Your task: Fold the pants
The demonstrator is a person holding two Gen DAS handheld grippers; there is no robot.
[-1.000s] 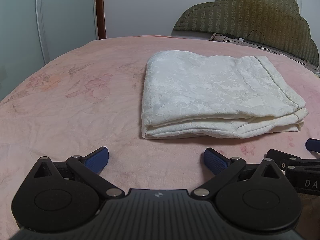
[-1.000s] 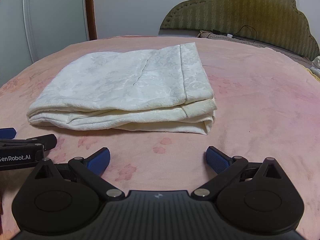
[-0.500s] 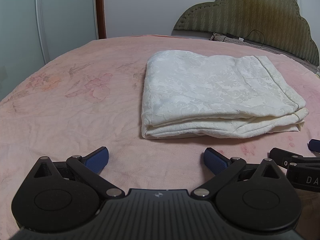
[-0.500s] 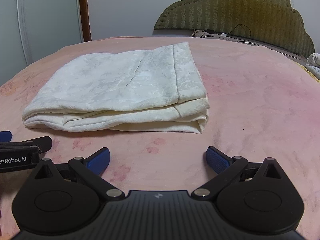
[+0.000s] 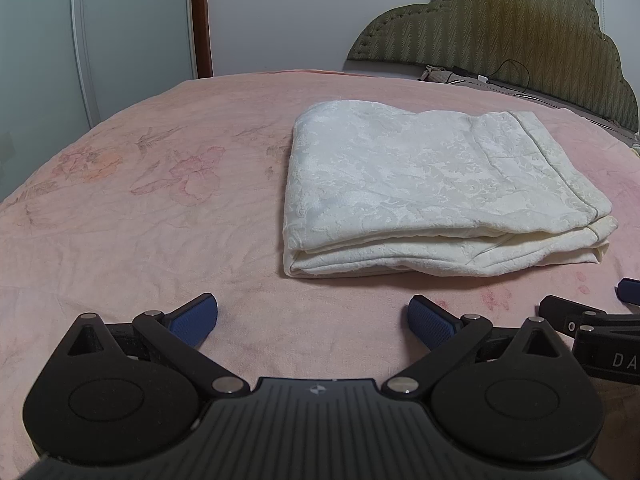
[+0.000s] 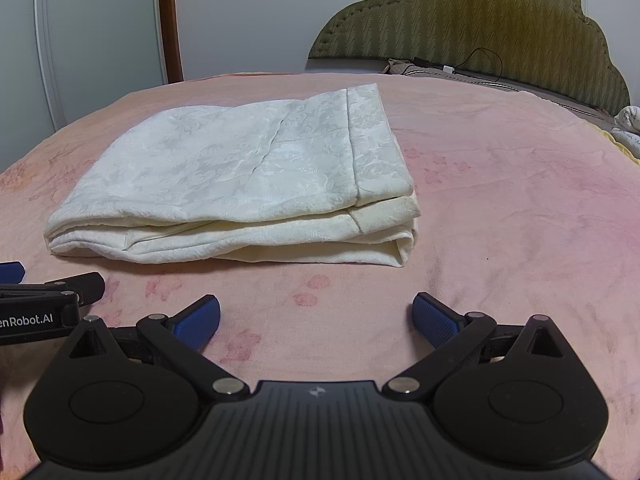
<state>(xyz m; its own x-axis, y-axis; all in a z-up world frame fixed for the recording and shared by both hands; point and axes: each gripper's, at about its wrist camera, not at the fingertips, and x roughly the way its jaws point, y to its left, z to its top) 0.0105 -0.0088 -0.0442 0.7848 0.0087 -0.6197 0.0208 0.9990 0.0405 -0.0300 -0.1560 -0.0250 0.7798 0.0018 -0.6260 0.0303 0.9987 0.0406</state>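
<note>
Cream-white patterned pants lie folded into a flat rectangular stack on the pink bed; the right wrist view shows the same pants with the folded edges facing me. My left gripper stands open just short of the stack's near edge, nothing between its blue pads. My right gripper is open too, a little back from the stack and touching nothing. Each gripper shows at the edge of the other's view: the right gripper low right, the left gripper low left.
The pink floral bedspread spreads wide around the pants. An olive padded headboard with a cable and small items stands at the far right. White wardrobe doors and a brown post stand beyond the bed's far left.
The right gripper has drifted slightly to the right and back, so the pants sit further left in its view. The left gripper has hardly moved. Both stayed open.
</note>
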